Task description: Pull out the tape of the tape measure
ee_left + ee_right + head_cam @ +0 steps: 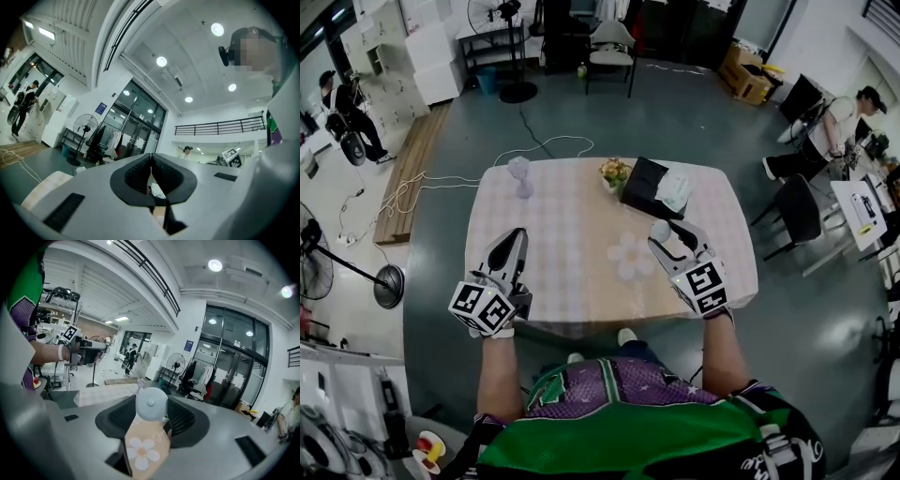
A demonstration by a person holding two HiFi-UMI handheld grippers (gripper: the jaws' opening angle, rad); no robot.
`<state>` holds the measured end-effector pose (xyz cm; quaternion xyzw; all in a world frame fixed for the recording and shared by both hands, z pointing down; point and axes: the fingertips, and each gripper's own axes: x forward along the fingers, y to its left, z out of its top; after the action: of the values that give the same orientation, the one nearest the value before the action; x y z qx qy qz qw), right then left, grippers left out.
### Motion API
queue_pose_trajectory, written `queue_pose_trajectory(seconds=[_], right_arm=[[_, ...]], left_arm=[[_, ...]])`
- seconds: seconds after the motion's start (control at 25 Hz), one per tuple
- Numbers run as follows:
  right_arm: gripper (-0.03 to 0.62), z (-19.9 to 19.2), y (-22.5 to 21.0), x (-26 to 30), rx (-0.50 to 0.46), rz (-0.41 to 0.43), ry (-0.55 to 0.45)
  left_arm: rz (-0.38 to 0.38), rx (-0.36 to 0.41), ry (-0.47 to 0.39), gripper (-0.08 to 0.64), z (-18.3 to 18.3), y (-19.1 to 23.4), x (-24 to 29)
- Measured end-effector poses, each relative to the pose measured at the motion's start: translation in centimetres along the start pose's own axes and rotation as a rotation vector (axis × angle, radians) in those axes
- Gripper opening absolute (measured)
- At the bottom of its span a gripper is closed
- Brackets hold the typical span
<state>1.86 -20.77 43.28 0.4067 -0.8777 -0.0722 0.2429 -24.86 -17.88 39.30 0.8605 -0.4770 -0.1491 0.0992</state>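
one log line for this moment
right gripper: shut on tape measure | left gripper: shut, empty | pull: not yet begun

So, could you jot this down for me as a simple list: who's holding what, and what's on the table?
setting: a person stands at a table with a checked cloth
left gripper: jaws together, nothing between them
right gripper: closed on a round, pale blue tape measure
tape: none pulled out that I can see
on the table: clear glass, small flower pot, black tissue box, white flower shape
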Motion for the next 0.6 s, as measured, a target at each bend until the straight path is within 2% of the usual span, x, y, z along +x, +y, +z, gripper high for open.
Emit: queue_pose_trajectory(seconds=[0.36, 0.6], right_arm=[[0.221, -3.8, -2.5, 1.0, 0.029, 0.061, 0.053], [0.221, -6.6, -3.9, 2.5, 0.045, 0.11, 0.095]], left_arm=[[0.036, -0.026, 0.053, 0.029, -3.6, -1.5, 3.0], [0.084, 0.015, 0.133, 0.029, -6.8, -2.0, 5.4]])
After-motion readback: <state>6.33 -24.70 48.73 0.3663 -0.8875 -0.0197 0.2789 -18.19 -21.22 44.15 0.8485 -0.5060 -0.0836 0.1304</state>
